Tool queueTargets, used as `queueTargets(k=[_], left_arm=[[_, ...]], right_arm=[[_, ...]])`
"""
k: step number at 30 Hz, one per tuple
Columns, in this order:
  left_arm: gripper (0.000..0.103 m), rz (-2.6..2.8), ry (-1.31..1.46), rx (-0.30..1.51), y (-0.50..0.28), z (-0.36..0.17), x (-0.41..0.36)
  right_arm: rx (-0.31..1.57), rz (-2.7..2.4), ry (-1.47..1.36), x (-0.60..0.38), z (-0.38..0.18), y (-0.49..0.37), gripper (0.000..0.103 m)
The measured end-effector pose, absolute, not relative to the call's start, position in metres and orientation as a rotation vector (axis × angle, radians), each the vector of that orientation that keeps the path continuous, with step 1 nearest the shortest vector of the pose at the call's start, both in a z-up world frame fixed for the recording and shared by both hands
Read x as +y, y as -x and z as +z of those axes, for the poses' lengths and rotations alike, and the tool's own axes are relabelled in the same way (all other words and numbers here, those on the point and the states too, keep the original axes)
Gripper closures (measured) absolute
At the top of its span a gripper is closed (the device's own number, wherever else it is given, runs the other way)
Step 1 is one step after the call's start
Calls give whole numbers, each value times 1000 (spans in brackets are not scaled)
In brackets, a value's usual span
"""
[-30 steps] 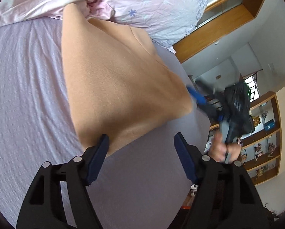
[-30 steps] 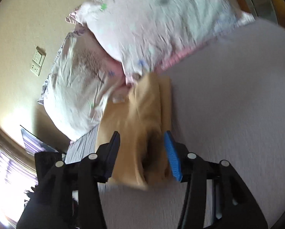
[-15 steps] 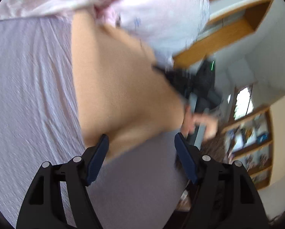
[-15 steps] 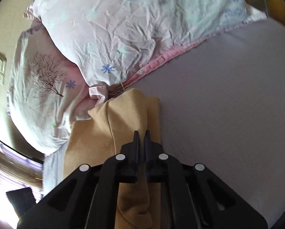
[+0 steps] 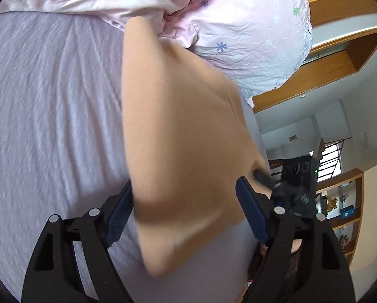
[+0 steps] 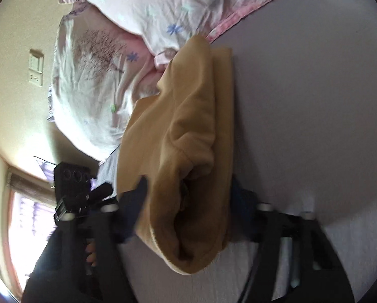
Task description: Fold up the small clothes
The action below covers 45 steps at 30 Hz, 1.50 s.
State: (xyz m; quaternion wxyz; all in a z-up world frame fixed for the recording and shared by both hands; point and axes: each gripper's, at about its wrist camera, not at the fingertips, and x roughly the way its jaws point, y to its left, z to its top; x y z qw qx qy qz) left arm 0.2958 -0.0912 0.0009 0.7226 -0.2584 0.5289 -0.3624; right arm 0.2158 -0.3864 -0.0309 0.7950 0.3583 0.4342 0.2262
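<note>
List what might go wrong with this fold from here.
1. Both the left gripper and the right gripper are open around the tan garment, so nothing pins it; the bunched layers at its near end may spring apart.
2. Its far end lies against the floral pillows; pulling could drag them or catch there.
3. The grippers sit close together and might collide.

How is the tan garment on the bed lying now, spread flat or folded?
Partly folded: in the right wrist view the tan garment shows one layer doubled over another, with a bulging rolled edge on the lilac bedsheet.
</note>
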Motion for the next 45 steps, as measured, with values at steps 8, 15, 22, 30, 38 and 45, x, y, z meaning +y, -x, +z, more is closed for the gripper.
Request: queueTargets(k=[8,15,22,30,38,45], left_arm=[[72,-746,575,1057,-283,15,-54],[70,-614,469,1038,-243,22,7],[37,-675,420,858,-188,65,34],[30,-728,205,1013,-177,38,-27],[1,-504,47,880,-123,51,7],[1,-379,-81,925,-113,28,2]], right_arm=[[849,596,-715,-353,-7,-214,82],[950,621,-543,-292,-8,-222,70],[685,570,-606,-321,48,-170,34],[874,570,-624,-284,21,-187,32],[742,329,-340,-292,43,-121,3],[770,204,-70,-252,16,-89,2]])
